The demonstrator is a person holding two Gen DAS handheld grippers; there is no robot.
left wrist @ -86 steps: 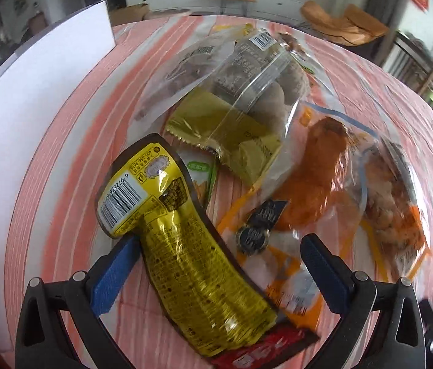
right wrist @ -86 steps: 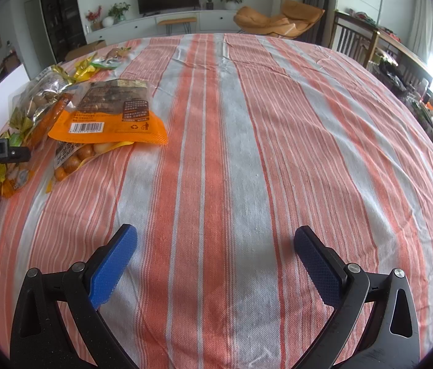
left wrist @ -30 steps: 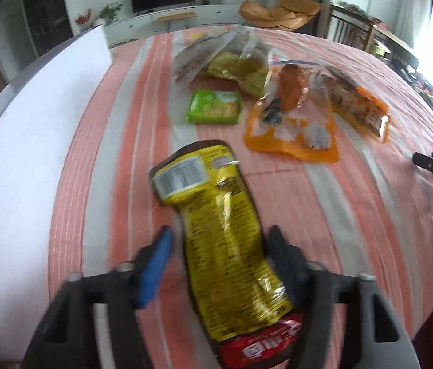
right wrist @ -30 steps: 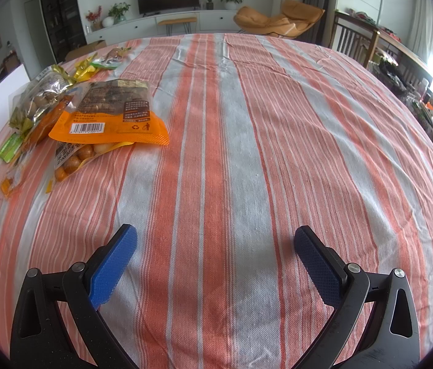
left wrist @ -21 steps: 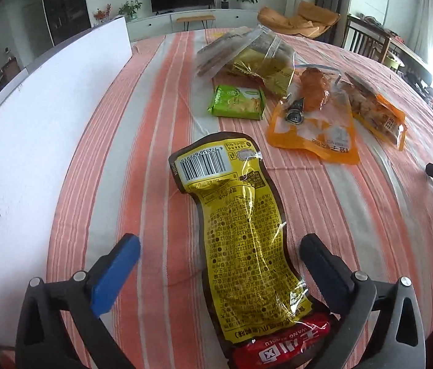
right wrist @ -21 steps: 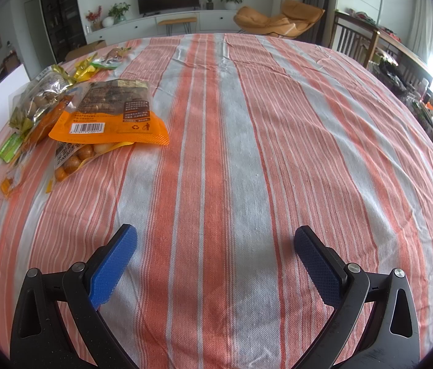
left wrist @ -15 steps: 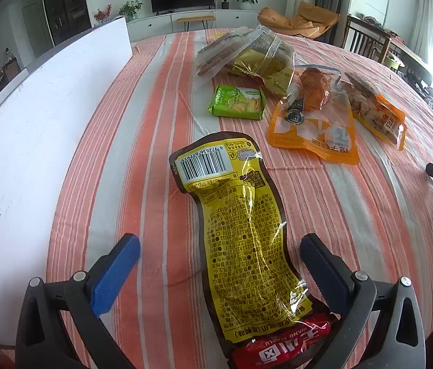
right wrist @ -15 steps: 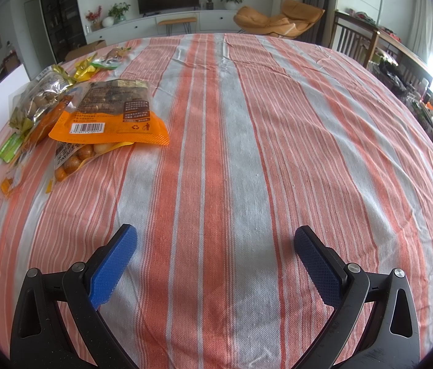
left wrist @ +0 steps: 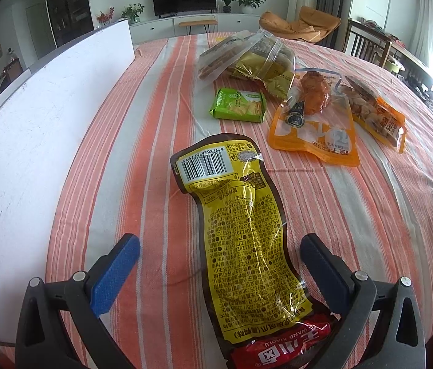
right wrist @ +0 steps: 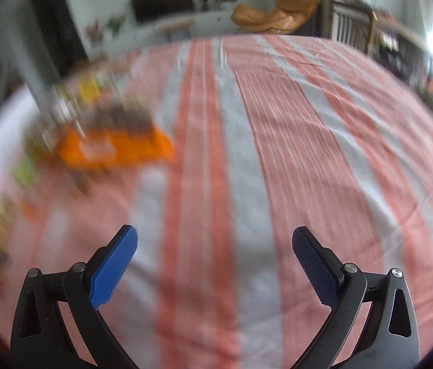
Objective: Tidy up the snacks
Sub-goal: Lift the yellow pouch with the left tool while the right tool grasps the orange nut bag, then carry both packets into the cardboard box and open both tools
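Where legible — yellow pack [left wrist: 244, 246] barcode "6 972636 671913"; orange pouch [left wrist: 317, 136] "ORANGE".

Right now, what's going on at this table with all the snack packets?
A person is sorting snacks on a striped tablecloth with a hand-held gripper in each hand. The left gripper has just opened, and a long yellow packet lies flat between its pads, not gripped. The other packets sit in a cluster farther back, a green one nearest. The right gripper is open over bare cloth, holding nothing.
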